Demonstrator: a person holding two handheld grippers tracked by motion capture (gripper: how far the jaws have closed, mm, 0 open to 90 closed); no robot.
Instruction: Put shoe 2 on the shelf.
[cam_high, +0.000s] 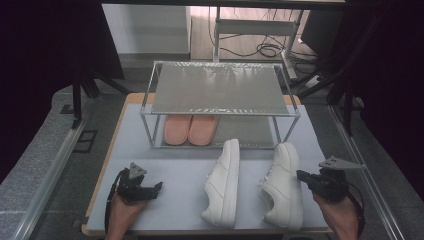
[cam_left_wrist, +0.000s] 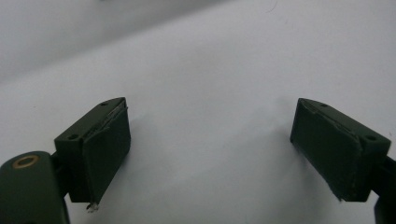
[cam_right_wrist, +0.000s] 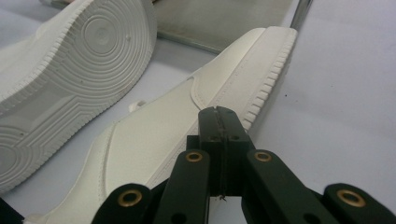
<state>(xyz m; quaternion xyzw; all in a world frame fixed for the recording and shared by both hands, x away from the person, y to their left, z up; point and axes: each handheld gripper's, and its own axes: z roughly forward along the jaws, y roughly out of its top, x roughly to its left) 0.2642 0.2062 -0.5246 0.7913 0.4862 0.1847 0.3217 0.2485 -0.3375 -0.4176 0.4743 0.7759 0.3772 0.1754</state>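
Note:
Two white sneakers lie on their sides on the pale table (cam_high: 170, 167), toes toward the rack. The left sneaker (cam_high: 223, 182) shows its ribbed sole (cam_right_wrist: 70, 70) in the right gripper view. The right sneaker (cam_high: 282, 185) lies just left of my right gripper (cam_high: 301, 175). That gripper (cam_right_wrist: 219, 114) is shut, its jaws pressed together with nothing between them, and hovers over the sneaker's side (cam_right_wrist: 154, 135). At the front left of the table my left gripper (cam_high: 158, 187) points right. It (cam_left_wrist: 210, 112) is open wide over bare table.
A metal two-shelf rack (cam_high: 220, 90) stands at the back of the table. A pair of pink slippers (cam_high: 190, 129) sits on its lower shelf, at the left. The lower shelf's edge (cam_right_wrist: 224, 21) lies just beyond the sneakers' toes. Metal rails run along both sides.

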